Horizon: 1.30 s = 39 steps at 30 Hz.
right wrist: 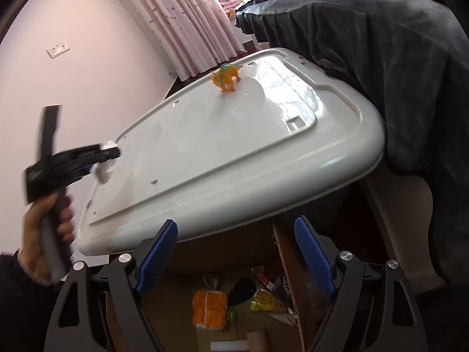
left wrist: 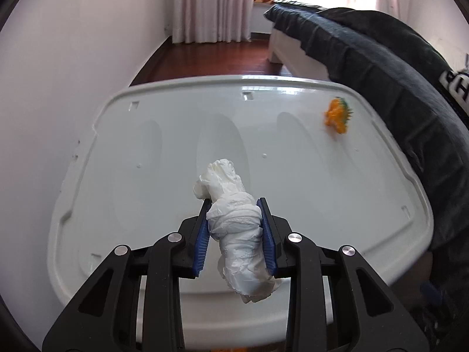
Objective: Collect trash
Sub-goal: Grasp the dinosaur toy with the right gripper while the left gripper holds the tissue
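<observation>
Pale walls and pink curtains [left wrist: 211, 6] frame a white plastic lid [left wrist: 293, 161] carrying an orange toy dinosaur [left wrist: 337, 116]. Over its near edge, the left gripper [left wrist: 236, 234] pinches a crumpled white tissue [left wrist: 234, 223] between its blue pads. Spread wide and empty, the right gripper [right wrist: 234, 258] hangs above a cardboard box [right wrist: 290, 287] of wrappers [right wrist: 209, 308].

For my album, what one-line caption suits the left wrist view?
Left tool clamps a crumpled white tissue above a white plastic lid, orange toy dinosaur behind.
</observation>
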Motion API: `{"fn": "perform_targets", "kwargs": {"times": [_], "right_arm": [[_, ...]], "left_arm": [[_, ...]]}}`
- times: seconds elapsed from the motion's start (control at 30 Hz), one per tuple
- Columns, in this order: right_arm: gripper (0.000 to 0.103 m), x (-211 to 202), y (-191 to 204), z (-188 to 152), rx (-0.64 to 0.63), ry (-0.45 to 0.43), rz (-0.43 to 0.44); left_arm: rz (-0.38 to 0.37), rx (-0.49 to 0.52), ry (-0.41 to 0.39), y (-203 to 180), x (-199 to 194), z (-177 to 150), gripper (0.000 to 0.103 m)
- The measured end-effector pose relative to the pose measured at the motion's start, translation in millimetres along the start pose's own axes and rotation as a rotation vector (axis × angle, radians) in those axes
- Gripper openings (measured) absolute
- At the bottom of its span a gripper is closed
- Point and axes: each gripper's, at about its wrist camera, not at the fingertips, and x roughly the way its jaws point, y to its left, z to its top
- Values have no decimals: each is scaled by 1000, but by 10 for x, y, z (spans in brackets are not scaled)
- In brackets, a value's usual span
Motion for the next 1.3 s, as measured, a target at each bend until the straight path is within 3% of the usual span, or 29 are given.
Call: {"fn": "perform_targets", "kwargs": {"times": [0.13, 0.3, 0.43, 0.63, 0.83, 0.87, 0.93, 0.97, 1.0, 1.03, 1.07, 1.2, 1.3], "right_arm": [[80, 187, 177, 457, -57, -15, -2], [82, 692, 364, 1216, -97, -9, -64], [82, 1275, 448, 1898, -37, 13, -107], [84, 2095, 358, 2544, 140, 121, -178], [83, 2601, 321, 2662, 178, 191, -292], [83, 2619, 362, 2658, 155, 167, -318], [73, 2671, 471, 2646, 93, 158, -381], [66, 2679, 514, 2621, 66, 147, -419], [52, 2680, 544, 2585, 42, 138, -459], [46, 2668, 555, 2554, 26, 130, -473], [41, 2645, 564, 2518, 14, 119, -470], [40, 2499, 539, 2380, 7, 97, -436], [40, 2326, 470, 2260, 43, 88, -343]], "left_arm": [[8, 53, -68, -57, -319, -209, 30], [11, 41, -71, -66, -181, -302, 30], [-45, -2, -72, -45, -196, -271, 31], [-22, 25, -117, -52, -300, -238, 31], [-42, 18, -103, -20, -277, -208, 31], [-51, 13, -101, -12, -272, -204, 31], [-52, 12, -103, 9, -290, -233, 31], [-52, 13, -104, 15, -300, -242, 31], [-54, 13, -105, 18, -301, -240, 31], [-56, 15, -107, 13, -308, -243, 31], [-54, 16, -109, 10, -312, -241, 31], [-50, 29, -111, -10, -319, -254, 31], [-53, 32, -106, -26, -308, -266, 31]]}}
